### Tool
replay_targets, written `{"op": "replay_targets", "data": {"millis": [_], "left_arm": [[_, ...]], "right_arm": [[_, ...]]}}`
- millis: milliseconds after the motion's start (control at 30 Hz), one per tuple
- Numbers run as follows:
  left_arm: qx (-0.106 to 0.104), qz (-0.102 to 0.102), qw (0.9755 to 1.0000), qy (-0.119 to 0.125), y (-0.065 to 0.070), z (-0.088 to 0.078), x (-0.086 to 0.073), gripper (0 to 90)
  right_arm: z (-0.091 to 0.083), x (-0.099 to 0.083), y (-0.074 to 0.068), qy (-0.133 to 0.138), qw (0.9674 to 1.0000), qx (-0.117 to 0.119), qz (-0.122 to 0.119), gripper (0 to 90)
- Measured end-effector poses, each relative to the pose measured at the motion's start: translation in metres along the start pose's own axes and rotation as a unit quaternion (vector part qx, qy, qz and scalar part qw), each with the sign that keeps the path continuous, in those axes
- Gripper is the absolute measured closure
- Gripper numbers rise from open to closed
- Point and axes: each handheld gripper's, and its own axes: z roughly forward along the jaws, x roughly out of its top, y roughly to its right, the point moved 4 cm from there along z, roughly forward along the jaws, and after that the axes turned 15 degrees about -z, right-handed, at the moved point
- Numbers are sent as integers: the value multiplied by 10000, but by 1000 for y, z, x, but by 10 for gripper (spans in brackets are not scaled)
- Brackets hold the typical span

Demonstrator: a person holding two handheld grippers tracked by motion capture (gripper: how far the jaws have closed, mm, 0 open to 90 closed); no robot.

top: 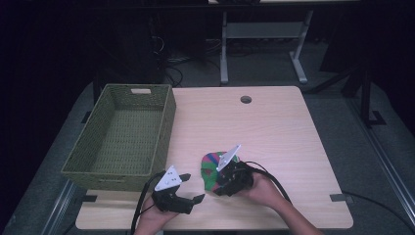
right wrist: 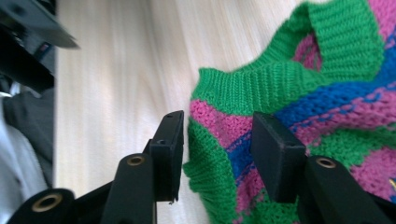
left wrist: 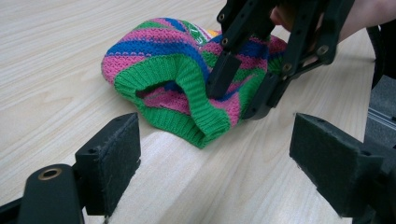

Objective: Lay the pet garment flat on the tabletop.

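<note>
A knitted item (top: 211, 169), striped in green, pink and blue with a green ribbed cuff, is seen lying on the wooden table (top: 274, 127), near the table's front edge and to the right of a green woven basket (top: 125, 134). The basket is set along the table's left side, and a round hole (top: 245, 99) is cut near the table's far edge.

The right gripper (top: 226, 182) is held against the knitted item's right side. In the right gripper view its jaws are seen partly open with the cuff edge (right wrist: 215, 154) lying between them; one jaw is laid over the fabric, the other beside it over the bare table. Whether the fabric is actually pinched cannot be told.

The left gripper (top: 191, 188) is held just left of the knitted item, between it and the basket's near corner. Its jaws are spread wide and nothing is held in them; the knitted item (left wrist: 187, 84) lies ahead of them, untouched.
</note>
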Motion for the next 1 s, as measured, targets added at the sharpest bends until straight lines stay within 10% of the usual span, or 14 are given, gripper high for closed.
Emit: {"op": "replay_targets", "data": {"millis": [1000], "left_arm": [[-53, -87, 9999, 49, -4, 4, 2, 159]], "right_arm": [[-11, -3, 5, 231, 9994, -202, 140, 828]]}}
